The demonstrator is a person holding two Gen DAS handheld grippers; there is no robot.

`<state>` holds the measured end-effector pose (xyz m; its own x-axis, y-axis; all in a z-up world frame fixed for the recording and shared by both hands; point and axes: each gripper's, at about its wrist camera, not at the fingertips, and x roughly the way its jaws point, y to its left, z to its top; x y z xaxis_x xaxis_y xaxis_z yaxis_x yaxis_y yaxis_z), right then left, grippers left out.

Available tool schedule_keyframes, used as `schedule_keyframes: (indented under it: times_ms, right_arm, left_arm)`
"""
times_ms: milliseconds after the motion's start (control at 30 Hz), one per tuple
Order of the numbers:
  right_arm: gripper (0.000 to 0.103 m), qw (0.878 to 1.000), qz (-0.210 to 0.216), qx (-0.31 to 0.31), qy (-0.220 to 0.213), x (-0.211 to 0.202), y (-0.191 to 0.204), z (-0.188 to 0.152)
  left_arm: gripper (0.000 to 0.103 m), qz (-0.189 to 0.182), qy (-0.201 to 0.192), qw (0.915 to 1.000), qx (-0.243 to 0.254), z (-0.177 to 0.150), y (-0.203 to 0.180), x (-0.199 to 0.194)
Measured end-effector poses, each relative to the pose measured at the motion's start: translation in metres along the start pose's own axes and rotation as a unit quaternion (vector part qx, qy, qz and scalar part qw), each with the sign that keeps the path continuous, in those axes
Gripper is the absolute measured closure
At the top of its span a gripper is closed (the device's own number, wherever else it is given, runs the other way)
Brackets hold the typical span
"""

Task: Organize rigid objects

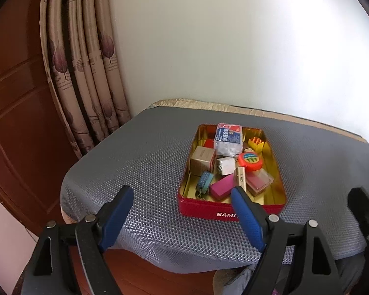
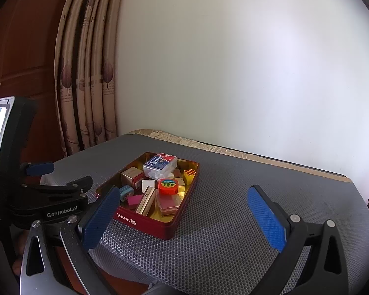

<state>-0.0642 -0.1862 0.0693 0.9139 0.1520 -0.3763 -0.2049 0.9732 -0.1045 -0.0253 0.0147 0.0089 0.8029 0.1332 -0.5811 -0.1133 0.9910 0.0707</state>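
Sitting mid-mat (image 2: 233,196), red tin (image 1: 204,206); spread left gripper (image 1: 182,196) nearby.

Left gripper (image 1: 182,196), lower centre of its frame: blue-padded fingers spread wide, holding nothing. Right gripper (image 2: 184,204), lower centre: fingers likewise parted, empty.

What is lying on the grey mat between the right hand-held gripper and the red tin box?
Nothing: in the right wrist view, only bare grey mesh mat separates the open right hand-held gripper from the red rectangular tin box.
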Motion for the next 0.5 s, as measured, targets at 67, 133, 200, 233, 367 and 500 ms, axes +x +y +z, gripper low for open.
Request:
schedule_keyframes:
  times_ms: [67,133,200,233,367,500]
  right_arm:
    - [0.0,1.0,0.001,-0.001,0.0,-0.0005,0.0011,-0.0006]
    - [0.0,1.0,0.001,-0.001,0.0,0.0,0.002,0.0]
    - [0.0,1.0,0.001,-0.001,0.001,0.0001,0.0028,-0.0005]
    - [0.0,1.0,0.0,-0.002,0.001,0.0,0.0034,-0.0008]
    - [0.0,1.0,0.002,0.0,0.003,0.0008,0.0031,-0.0013]
    - [0.0,1.0,-0.001,0.002,0.004,-0.0006,0.0036,-0.0021]
  left_arm:
    - [0.019,-0.003,-0.006,1.0,-0.001,0.0005,0.0009,-0.0019]
    - [0.019,-0.007,-0.006,1.0,-0.002,0.0009,0.0014,-0.0018]
    - [0.019,-0.009,0.001,1.0,-0.001,0.0008,0.001,0.0006]
    - [0.019,-0.012,0.004,0.9999,0.0,0.0005,0.0007,0.002]
    - [0.019,-0.014,0.006,0.9999,0.0,0.0005,0.0005,0.0021]
    - [0.019,-0.016,0.011,0.9998,0.002,-0.0005,-0.0007,0.0041]
